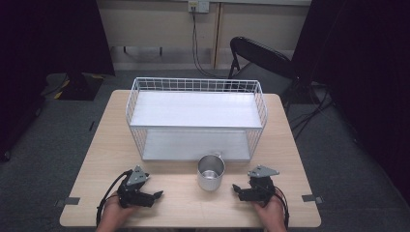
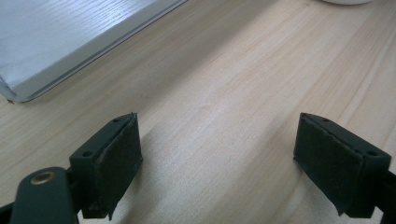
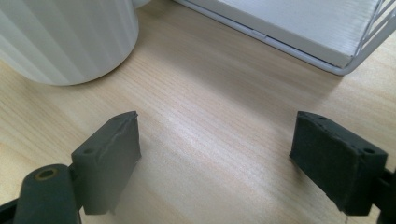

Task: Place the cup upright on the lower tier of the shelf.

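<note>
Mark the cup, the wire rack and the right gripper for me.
cup (image 1: pixel 211 172), high view, on its outer wall.
rack (image 1: pixel 195 85), high view, on the back wire rim.
right gripper (image 1: pixel 235 189), high view, midway between its fingertips; jaws open, nothing between them.

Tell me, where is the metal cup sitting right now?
In the high view the metal cup stands upright on the wooden table, just in front of the white wire shelf, between the two grippers and nearer the right gripper.
</note>
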Demonstrator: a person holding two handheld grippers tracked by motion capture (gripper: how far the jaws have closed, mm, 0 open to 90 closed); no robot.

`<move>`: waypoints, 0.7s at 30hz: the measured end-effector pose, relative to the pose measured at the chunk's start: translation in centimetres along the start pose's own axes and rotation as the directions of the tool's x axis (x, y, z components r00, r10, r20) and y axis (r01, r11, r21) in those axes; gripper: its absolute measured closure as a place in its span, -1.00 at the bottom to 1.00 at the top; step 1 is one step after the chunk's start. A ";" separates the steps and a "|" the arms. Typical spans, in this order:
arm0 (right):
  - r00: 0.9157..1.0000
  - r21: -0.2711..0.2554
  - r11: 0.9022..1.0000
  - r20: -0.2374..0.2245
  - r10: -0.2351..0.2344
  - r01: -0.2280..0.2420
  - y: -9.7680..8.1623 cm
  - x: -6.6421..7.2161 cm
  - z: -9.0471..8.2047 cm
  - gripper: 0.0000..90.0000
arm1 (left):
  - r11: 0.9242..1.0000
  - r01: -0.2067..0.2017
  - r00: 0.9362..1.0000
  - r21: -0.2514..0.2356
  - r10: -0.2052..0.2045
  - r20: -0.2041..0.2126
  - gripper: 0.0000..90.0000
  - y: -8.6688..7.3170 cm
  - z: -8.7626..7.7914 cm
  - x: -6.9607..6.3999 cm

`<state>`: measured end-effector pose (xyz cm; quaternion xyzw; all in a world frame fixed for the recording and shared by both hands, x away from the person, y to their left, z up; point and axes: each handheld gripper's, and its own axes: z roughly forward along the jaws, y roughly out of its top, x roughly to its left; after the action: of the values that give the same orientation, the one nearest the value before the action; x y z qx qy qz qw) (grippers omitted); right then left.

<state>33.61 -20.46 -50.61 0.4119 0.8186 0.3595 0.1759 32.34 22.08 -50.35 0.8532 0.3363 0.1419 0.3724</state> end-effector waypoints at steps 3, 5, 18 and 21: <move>1.000 -0.001 1.000 0.010 0.010 -0.010 0.0 0.1 0.0 -0.67 | 1.000 0.000 1.000 0.000 0.000 0.000 -0.68 0.0 0.0 0.0; 1.000 0.000 1.000 0.014 0.012 -0.012 -0.1 0.2 -0.1 -0.67 | 1.000 0.000 1.000 0.000 0.000 0.000 -0.68 0.0 0.0 0.0; 0.997 -0.025 0.998 -0.035 0.063 -0.064 2.5 0.8 -2.2 -0.43 | 1.000 0.000 1.000 0.000 0.000 0.001 -0.69 0.0 0.0 0.0; 0.997 -0.060 0.996 -0.051 0.056 -0.059 3.8 1.2 -3.3 -0.37 | 1.000 0.000 1.000 0.000 0.000 0.001 -0.69 0.0 0.0 0.0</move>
<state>33.06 -19.39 -45.58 0.4209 0.7989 0.3995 0.1580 32.34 22.07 -50.35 0.8534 0.3360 0.1415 0.3726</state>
